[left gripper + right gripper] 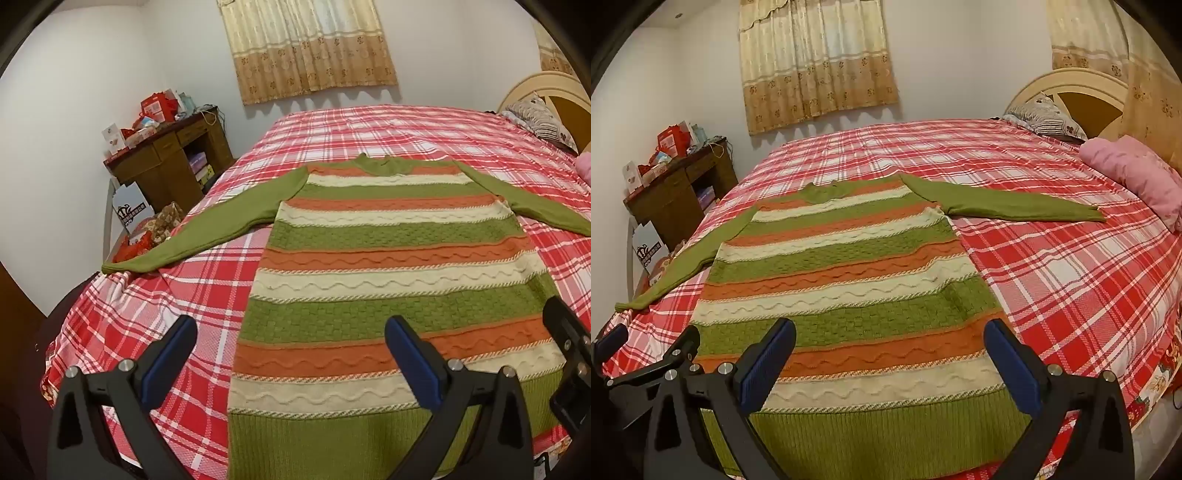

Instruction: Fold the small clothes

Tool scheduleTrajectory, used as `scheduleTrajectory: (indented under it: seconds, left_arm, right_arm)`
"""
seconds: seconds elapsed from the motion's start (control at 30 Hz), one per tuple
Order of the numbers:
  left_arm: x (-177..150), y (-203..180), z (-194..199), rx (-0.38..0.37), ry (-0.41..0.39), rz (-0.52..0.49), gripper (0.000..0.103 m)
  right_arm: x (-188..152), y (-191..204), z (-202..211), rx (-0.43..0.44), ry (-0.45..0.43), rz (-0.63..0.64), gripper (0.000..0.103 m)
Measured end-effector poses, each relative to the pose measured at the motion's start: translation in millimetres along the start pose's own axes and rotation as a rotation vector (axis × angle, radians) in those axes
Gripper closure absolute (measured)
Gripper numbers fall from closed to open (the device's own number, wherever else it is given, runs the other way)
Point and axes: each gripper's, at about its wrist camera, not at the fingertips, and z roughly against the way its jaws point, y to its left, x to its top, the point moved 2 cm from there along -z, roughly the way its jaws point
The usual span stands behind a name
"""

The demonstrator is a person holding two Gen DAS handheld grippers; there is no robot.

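Observation:
A knitted sweater (pixel 388 266) with green, orange and cream stripes lies flat on the red plaid bed (pixel 207 280), both green sleeves spread outward. Its ribbed green hem is nearest me. My left gripper (pixel 290 330) hovers wide open above the hem's left part, with nothing between its blue pads. In the right wrist view the same sweater (pixel 842 280) fills the middle, and my right gripper (pixel 890 332) stands wide open over the hem's right part, holding nothing. The left gripper's black frame (pixel 646 354) shows at that view's left edge.
A wooden desk (pixel 173 155) with boxes stands left of the bed by the wall. A pink bundle (pixel 1137 173) and a patterned pillow (pixel 1045 114) lie near the headboard (pixel 1071 88) at right. Curtains (pixel 310 48) hang behind.

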Motion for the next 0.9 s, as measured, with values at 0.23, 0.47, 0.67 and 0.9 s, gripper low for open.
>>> scheduleTrajectory:
  seconds: [0.23,0.47,0.67,0.9]
  left_arm:
    - [-2.4,-6.1,2.9,-0.031,0.001,0.002,0.000]
    - [-3.7,-2.6,-1.2,-0.054,0.018,0.020,0.000]
    - [-4.0,-2.1,-0.6,-0.073,0.020,0.027,0.000]
    - [-4.6,-1.4,-1.3,-0.086,0.025,0.031,0.000]
  right_arm:
    - [-2.4,0.0,-3.2,0.004,0.018,-0.001,0.001]
    - [-8.6,14.5,-6.4,-0.012,0.029,0.021,0.001]
    - [-7.3,8.5,-6.4,-0.011,0.029,0.025,0.001]
    - [-7.9,8.8,-7.2,-0.009,0.035,0.023,0.001]
